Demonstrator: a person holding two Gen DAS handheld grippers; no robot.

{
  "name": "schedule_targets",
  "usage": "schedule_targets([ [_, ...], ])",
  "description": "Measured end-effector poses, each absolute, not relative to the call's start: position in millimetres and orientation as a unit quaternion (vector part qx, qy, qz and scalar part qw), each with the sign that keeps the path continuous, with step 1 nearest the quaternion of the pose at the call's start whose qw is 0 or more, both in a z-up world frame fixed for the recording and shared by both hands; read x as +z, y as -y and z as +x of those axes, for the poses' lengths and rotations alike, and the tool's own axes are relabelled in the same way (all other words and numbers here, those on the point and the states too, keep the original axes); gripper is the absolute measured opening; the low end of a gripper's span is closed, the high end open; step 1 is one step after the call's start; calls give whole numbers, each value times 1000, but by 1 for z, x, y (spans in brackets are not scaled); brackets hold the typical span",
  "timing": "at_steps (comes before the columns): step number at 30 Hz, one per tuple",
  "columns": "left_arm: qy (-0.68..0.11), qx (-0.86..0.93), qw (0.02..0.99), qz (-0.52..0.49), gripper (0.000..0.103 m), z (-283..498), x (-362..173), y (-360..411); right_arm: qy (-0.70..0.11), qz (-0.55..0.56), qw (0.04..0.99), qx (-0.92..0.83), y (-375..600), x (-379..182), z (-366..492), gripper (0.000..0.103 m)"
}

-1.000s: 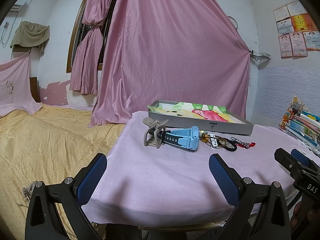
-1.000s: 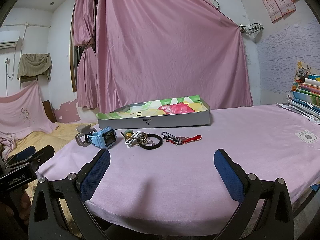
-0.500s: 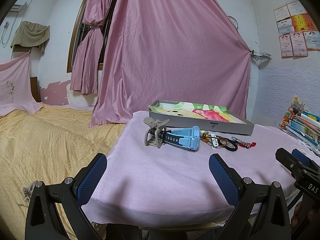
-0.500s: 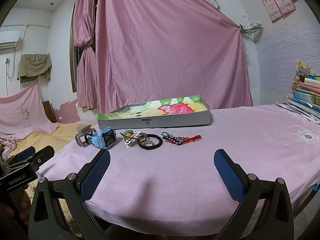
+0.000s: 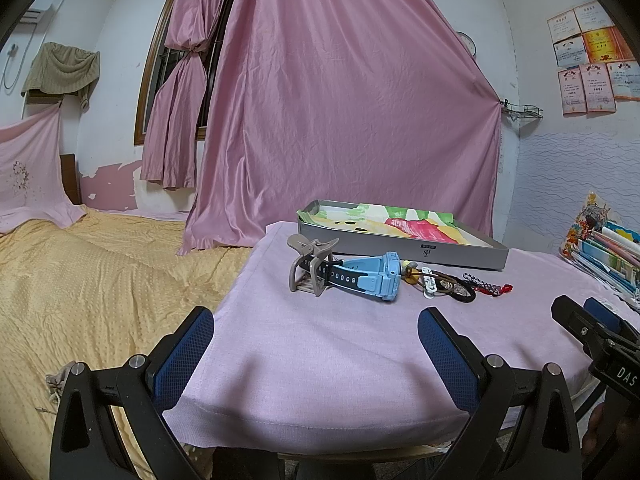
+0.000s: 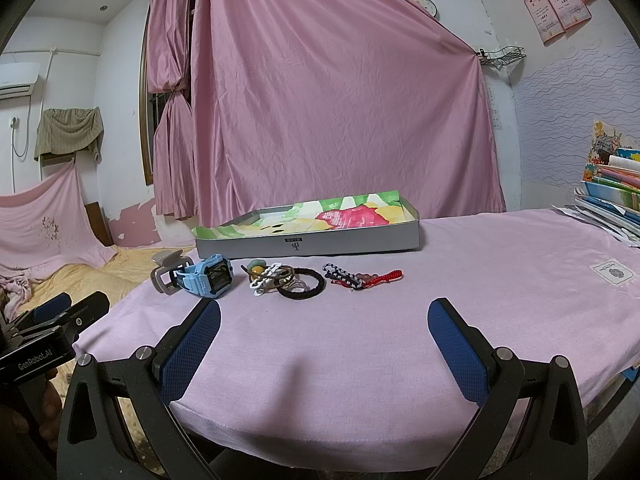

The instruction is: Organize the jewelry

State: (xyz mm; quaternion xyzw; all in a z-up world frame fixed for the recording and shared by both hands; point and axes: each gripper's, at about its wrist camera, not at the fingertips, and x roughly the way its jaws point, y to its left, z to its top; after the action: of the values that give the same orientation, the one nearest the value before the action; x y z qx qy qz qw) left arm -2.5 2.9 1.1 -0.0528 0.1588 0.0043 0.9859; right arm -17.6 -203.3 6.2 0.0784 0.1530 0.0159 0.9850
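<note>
The jewelry lies in a row on the table [image 6: 500,280] just before the gray tray [image 6: 312,240] — hair clip [image 5: 310,268], blue watch [image 6: 208,278], black hair tie [image 6: 302,283], red bracelet [image 6: 366,276]. The small pieces touch, so one grasp could drag a neighbour. My left claw [image 5: 316,344] and right claw [image 6: 324,338] hover wide open at the near edge, both empty.

On the table [image 6: 480,280], clip [image 6: 166,270], watch [image 6: 208,278] and bracelets [image 6: 360,278] line up before the tray [image 6: 312,242].
</note>
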Motion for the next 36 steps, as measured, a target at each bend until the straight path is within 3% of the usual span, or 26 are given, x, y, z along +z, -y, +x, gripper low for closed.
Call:
schedule_targets([
  [19,-168,0,985,-47,102,11,3,-7,-165,80,983,21,216,8,-3,102],
  [30,-223,-76,970,-61,102,61,14,5,-228,76,968,74,245,21,49,102],
  [33,-230,-92,967,-55,101,74,17,12,-257,59,960,88,244,22,70,93],
  [36,-239,-107,965,-31,86,89,19,24,-289,53,950,109,243,20,91,74],
])
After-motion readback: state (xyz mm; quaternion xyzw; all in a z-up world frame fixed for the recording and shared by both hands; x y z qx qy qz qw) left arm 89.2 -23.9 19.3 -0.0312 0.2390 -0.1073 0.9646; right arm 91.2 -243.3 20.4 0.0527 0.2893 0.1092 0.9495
